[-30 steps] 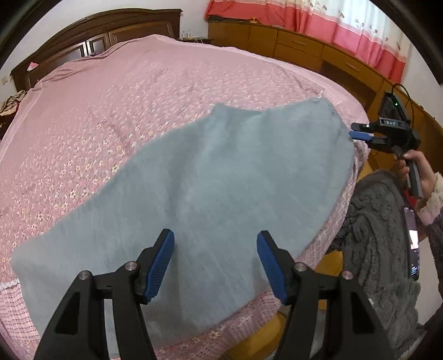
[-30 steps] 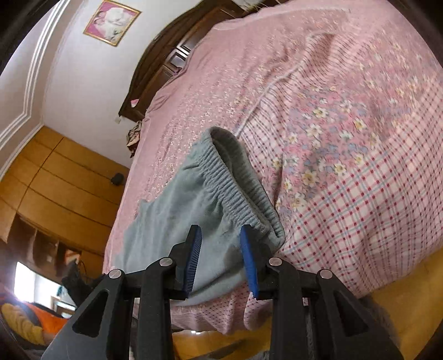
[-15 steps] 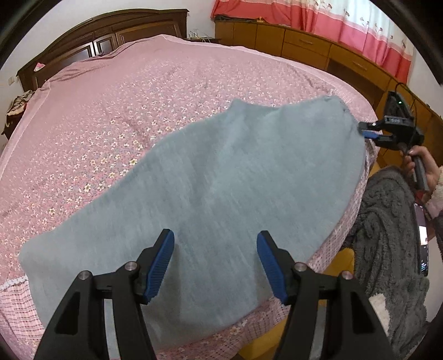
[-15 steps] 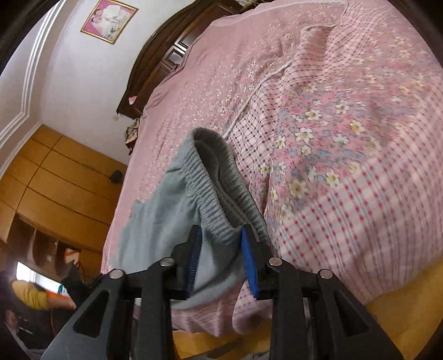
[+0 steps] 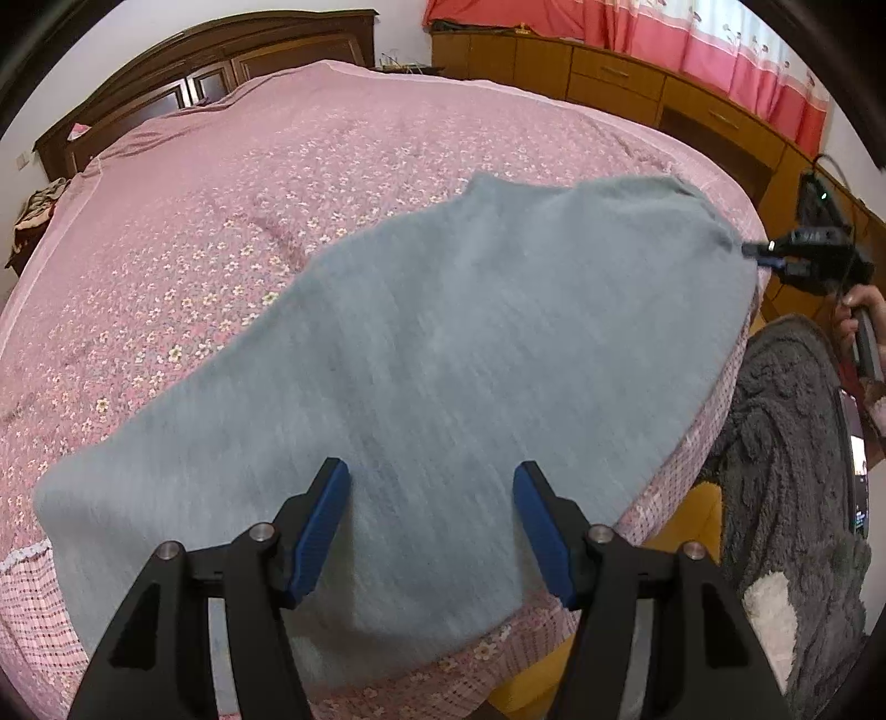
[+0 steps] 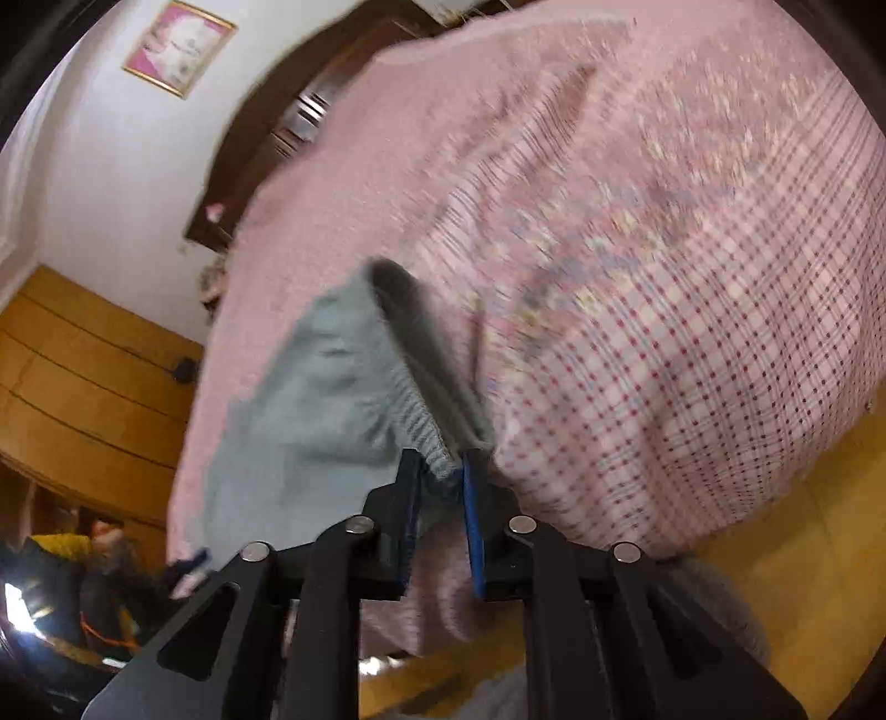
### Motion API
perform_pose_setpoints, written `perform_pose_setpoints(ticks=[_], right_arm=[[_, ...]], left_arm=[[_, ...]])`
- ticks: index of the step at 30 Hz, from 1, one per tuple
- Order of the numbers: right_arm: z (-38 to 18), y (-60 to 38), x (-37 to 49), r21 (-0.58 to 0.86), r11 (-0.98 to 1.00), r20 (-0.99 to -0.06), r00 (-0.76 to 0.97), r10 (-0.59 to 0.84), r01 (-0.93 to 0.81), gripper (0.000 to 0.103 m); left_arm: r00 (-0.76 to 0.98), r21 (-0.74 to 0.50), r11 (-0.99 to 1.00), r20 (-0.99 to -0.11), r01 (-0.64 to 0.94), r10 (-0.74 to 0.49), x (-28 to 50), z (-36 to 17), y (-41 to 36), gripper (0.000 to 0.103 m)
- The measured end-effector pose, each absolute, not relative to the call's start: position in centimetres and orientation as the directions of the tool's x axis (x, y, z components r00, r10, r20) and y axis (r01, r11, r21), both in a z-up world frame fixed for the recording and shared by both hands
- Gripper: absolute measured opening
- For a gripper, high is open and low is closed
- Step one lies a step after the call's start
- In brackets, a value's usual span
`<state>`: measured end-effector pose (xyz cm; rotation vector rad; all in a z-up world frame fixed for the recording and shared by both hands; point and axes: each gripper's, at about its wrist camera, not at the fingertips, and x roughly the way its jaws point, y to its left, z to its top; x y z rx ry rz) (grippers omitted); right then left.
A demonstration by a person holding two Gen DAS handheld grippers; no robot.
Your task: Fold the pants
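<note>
Grey-blue pants [image 5: 443, 360] lie flat across the near edge of a bed with a pink flowered cover [image 5: 221, 194]. My left gripper [image 5: 431, 468] hovers open over the middle of the pants, nothing between its blue pads. My right gripper [image 5: 758, 255] is at the waist corner on the right, where the cloth is drawn to a point. In the right wrist view the ribbed waistband [image 6: 410, 399] runs into the right gripper [image 6: 439, 459], whose jaws are closing with the band's corner pinched between the pads. The pants [image 6: 310, 399] stretch away to the left. This view is blurred.
A dark wooden headboard [image 5: 194, 72] stands at the far end. Wooden cabinets [image 5: 609, 66] and a red curtain [image 5: 720, 33] line the right wall. The person's grey fleece clothing [image 5: 786, 443] is right of the bed edge. Another person [image 6: 105, 543] stands at the lower left.
The right gripper's jaws narrowed onto the waistband corner and it pushed in closer. In the left wrist view the waist corner is now pulled taut toward the right gripper. The left gripper stayed open.
</note>
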<state>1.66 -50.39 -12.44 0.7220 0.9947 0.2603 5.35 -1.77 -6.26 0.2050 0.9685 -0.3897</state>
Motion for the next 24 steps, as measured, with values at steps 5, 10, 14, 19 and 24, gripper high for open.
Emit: perform_pose_setpoints(ticks=[5, 10, 14, 19, 24], right_arm=[[-10.9, -50.0, 1.6, 0.577, 0.813, -0.702, 0.555, 0.446, 0.077, 0.036], [-7.0, -47.4, 1.1, 0.337, 0.941, -0.775, 0.575, 0.262, 0.026, 0.042], [-2.6, -42.4, -0.1, 0.119, 0.989, -0.768, 0.622, 0.149, -0.09, 0.042], [0.9, -33.2, -0.6, 0.034, 0.958, -0.733, 0.645, 0.217, -0.284, 0.042], [2.8, -18.1, 0.5, -0.026, 0.794, -0.706, 0.574, 0.416, -0.607, 0.042]], left_arm=[[0.524, -0.002, 0.918, -0.821, 0.396, -0.227, 4.3, -5.3, -0.6, 0.065], [0.54, 0.026, 0.939, -0.823, 0.342, -0.174, 3.6, -4.8, 1.6, 0.066], [0.549, -0.007, 0.966, -0.821, 0.258, -0.152, 2.9, -4.9, 4.8, 0.067], [0.554, -0.036, 0.99, -0.826, 0.133, -0.105, 2.5, -5.0, 9.1, 0.068], [0.584, -0.1, 0.995, -0.809, -0.018, -0.07, 1.6, -5.0, 13.2, 0.072]])
